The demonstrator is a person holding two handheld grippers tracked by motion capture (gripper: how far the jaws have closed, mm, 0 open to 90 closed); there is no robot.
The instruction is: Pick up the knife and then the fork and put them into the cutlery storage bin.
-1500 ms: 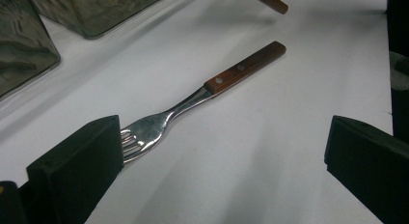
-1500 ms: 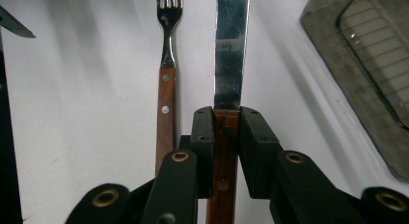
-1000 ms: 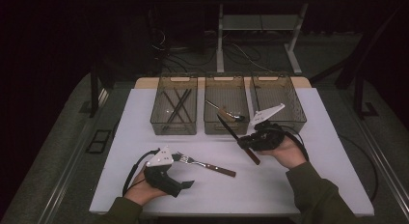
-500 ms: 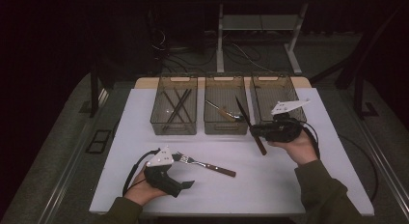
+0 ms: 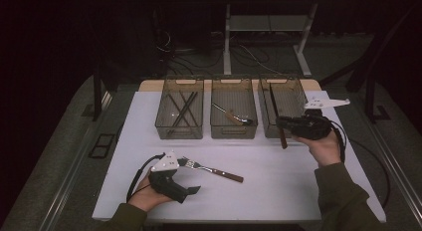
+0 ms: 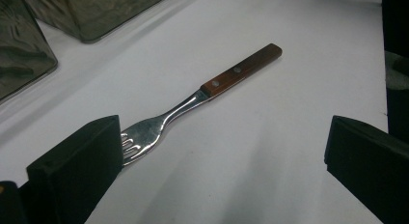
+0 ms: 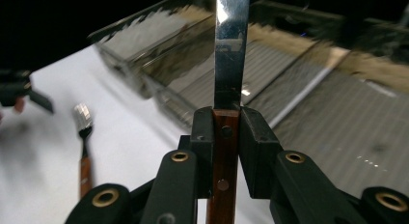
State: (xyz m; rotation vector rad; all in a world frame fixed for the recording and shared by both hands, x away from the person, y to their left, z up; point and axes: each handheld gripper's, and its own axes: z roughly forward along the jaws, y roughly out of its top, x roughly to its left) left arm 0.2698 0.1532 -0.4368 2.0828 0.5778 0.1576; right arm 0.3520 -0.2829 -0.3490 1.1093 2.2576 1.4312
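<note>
A knife with a wooden handle and steel blade (image 5: 275, 102) is clamped by its handle in my right gripper (image 5: 286, 124), over the front part of the rightmost bin (image 5: 297, 91). In the right gripper view the pads press on the handle of the knife (image 7: 230, 50), whose blade points out over the bin (image 7: 313, 89). A wood-handled fork (image 5: 211, 169) lies flat on the white table (image 5: 278, 186). My left gripper (image 5: 187, 191) rests near the front left, open. In the left gripper view the fork (image 6: 202, 96) lies with its tines by the left jaw of my left gripper (image 6: 222, 137), nothing gripped.
Three clear bins stand in a row at the back. The left bin (image 5: 164, 122) holds several dark utensils, the middle bin (image 5: 219, 129) one wood-handled utensil (image 5: 233, 115). The table's front edge runs just below the left hand.
My right gripper has carried the knife to the right and away from me, from in front of the middle bin to over the rightmost bin. The left gripper and the fork have stayed put.
</note>
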